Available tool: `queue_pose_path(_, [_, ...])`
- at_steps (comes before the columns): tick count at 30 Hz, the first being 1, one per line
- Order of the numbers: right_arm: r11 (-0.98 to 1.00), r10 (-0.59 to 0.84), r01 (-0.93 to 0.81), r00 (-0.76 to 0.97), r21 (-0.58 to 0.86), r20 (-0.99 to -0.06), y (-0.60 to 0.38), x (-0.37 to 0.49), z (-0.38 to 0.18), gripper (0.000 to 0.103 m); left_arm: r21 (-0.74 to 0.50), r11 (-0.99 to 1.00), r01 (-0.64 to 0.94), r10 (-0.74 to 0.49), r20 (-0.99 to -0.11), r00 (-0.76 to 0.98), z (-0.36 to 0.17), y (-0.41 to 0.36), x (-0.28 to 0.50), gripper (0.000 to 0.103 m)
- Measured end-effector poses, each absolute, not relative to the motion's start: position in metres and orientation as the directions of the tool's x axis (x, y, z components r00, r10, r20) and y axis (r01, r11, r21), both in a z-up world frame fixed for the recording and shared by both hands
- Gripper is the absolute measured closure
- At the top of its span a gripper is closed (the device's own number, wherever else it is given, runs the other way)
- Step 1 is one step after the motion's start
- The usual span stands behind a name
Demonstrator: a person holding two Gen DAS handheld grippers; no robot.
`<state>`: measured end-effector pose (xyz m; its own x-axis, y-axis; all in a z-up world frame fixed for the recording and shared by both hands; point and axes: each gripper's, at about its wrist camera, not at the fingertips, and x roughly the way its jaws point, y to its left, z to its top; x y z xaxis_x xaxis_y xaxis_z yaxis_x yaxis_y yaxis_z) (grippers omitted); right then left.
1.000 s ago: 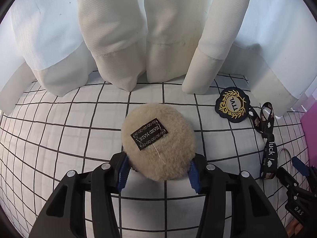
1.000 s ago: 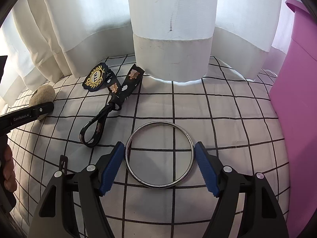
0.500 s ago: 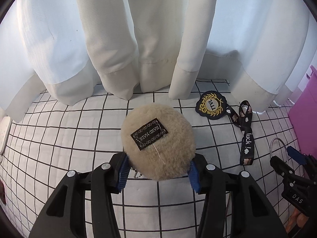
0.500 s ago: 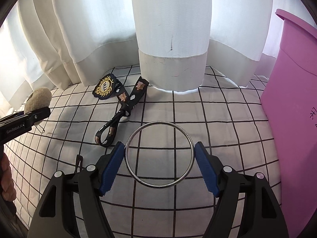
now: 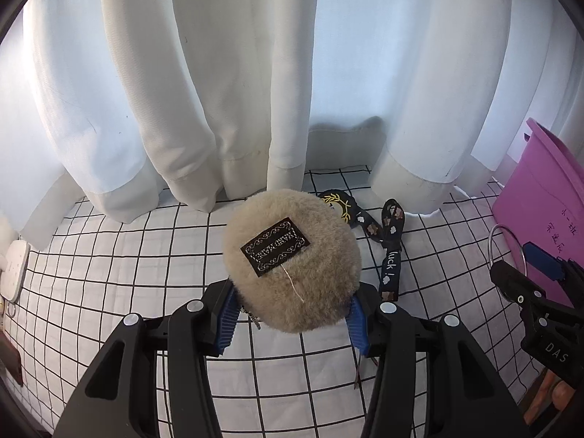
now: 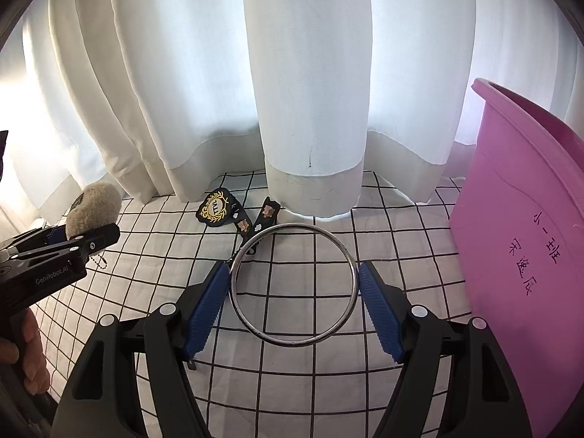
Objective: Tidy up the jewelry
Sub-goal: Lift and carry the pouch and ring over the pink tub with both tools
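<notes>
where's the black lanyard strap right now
The black lanyard strap lies on the checked cloth near the curtain hem, between the fluffy pompom and the pink tub.
</notes>
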<state>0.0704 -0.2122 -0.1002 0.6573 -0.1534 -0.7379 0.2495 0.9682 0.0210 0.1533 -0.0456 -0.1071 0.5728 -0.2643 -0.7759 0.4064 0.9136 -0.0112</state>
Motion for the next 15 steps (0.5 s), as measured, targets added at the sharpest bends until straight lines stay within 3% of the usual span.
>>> queue_pose_path(15, [0.945,-0.268,0.328,0.748,-0.013,-0.607,-0.261,0.005,0.000,0.033,-0.012,0.833,0.553,-0.414,-0.675,0.610,-0.030,-0.129,0.096,0.055])
